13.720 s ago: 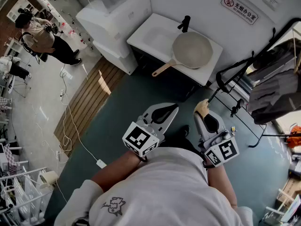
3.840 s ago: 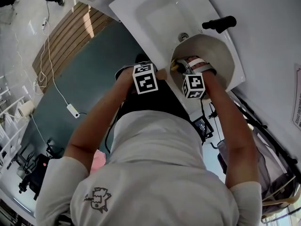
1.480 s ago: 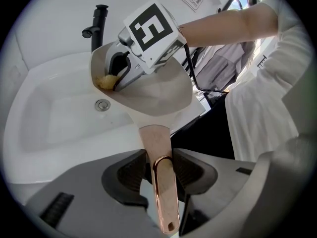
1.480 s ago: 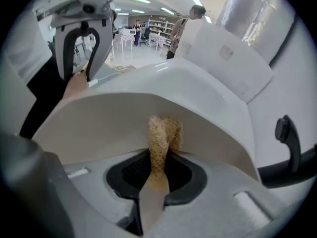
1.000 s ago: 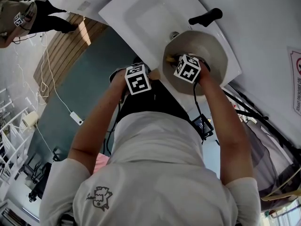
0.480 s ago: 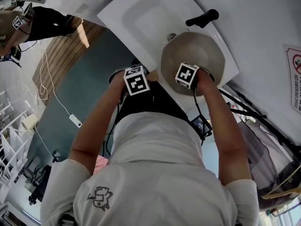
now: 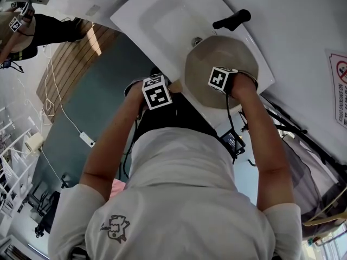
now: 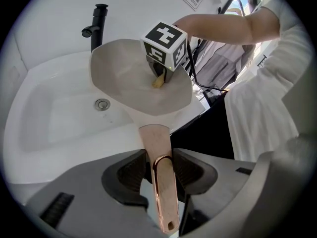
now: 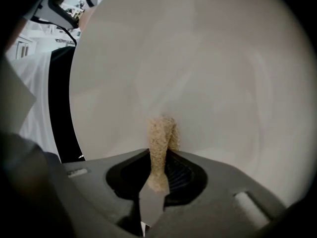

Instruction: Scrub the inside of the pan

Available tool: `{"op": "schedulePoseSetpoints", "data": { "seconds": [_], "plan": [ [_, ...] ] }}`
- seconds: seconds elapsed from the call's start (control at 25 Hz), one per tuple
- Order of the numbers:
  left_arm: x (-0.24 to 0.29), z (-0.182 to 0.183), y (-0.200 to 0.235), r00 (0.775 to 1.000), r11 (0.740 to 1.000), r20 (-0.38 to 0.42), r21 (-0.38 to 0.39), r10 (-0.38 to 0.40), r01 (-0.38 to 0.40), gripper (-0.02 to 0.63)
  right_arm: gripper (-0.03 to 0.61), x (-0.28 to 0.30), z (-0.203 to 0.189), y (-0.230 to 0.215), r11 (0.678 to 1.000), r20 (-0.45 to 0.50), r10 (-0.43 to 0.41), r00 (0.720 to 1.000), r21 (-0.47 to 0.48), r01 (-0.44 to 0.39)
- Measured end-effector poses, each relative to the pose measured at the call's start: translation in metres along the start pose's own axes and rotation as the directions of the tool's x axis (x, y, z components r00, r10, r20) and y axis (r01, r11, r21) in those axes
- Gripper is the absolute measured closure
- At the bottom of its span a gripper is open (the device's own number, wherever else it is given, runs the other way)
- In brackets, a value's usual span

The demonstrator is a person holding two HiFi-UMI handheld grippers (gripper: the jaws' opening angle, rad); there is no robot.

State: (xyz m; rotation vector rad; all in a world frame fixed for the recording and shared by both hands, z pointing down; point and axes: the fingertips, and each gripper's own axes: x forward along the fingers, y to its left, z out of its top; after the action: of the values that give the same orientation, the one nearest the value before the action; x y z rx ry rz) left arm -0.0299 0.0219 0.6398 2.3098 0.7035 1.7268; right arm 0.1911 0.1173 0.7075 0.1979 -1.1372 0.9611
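A round pan [image 7: 209, 53] with a pale grey-beige inside is held tilted over the right end of a white sink. Its copper-coloured handle [image 8: 157, 143] runs back between the jaws of my left gripper [image 8: 159, 171], which is shut on it. My right gripper [image 9: 161, 170] is shut on a tan scrubbing sponge [image 9: 159, 140], whose tip presses on the pan's inside [image 9: 208, 73]. From the left gripper view the right gripper [image 8: 159, 71] stands inside the pan [image 8: 124, 78], sponge [image 8: 158, 82] down. In the head view the marker cubes hide both grippers' jaws [image 7: 169, 86] [image 7: 222, 80].
A black faucet [image 7: 232, 19] stands just behind the pan, and the sink basin [image 7: 162, 20] with its drain [image 8: 102, 103] lies to the left. A rack with hanging clothes [image 7: 303, 161] is at the right. Cables [image 7: 59, 91] trail on the floor at the left.
The right gripper with the sponge has shifted a little to the right and farther across the pan's inside. The left gripper has kept its hold on the handle.
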Motion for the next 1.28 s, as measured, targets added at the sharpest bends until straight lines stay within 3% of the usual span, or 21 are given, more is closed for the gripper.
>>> {"op": "schedulePoseSetpoints", "data": {
  "seconds": [0.2, 0.32, 0.44, 0.6, 0.8, 0.96, 1.12, 1.28],
  "plan": [
    [-0.001, 0.000, 0.000, 1.000, 1.000, -0.002, 0.001, 0.001, -0.001, 0.445, 0.506, -0.022, -0.011, -0.058, 0.973, -0.015, -0.220, 0.975, 0.075, 0.220],
    [-0.001, 0.001, 0.000, 1.000, 1.000, -0.001, 0.003, -0.004, 0.004, 0.445, 0.506, -0.045, 0.001, -0.092, 0.927, 0.074, -0.362, 0.929, 0.130, 0.351],
    [0.000, 0.001, 0.000, 1.000, 1.000, -0.005, 0.002, 0.004, -0.004, 0.445, 0.508, -0.068, 0.028, -0.106, 0.894, 0.218, -0.448, 0.867, 0.129, 0.429],
    [0.000, 0.002, 0.002, 1.000, 1.000, -0.010, 0.001, 0.020, -0.020, 0.445, 0.509, -0.090, 0.065, -0.103, 0.881, 0.425, -0.461, 0.779, 0.118, 0.457],
    [0.001, 0.003, 0.001, 1.000, 1.000, -0.010, 0.003, 0.024, -0.024, 0.445, 0.509, -0.098, 0.102, -0.075, 0.881, 0.571, -0.409, 0.712, 0.044, 0.471],
    [0.001, 0.002, 0.001, 1.000, 1.000, -0.004, 0.000, 0.022, -0.022, 0.445, 0.511, -0.093, 0.125, -0.039, 0.907, 0.621, -0.323, 0.714, -0.013, 0.421],
    [0.001, 0.002, -0.002, 1.000, 1.000, -0.009, -0.002, 0.021, -0.021, 0.445, 0.511, -0.078, 0.130, 0.003, 0.960, 0.632, -0.161, 0.758, -0.078, 0.270],
    [0.001, 0.002, -0.001, 1.000, 1.000, -0.013, -0.004, 0.021, -0.021, 0.445, 0.514, -0.059, 0.119, 0.036, 0.980, 0.590, -0.028, 0.807, -0.142, 0.137]
  ]
}}
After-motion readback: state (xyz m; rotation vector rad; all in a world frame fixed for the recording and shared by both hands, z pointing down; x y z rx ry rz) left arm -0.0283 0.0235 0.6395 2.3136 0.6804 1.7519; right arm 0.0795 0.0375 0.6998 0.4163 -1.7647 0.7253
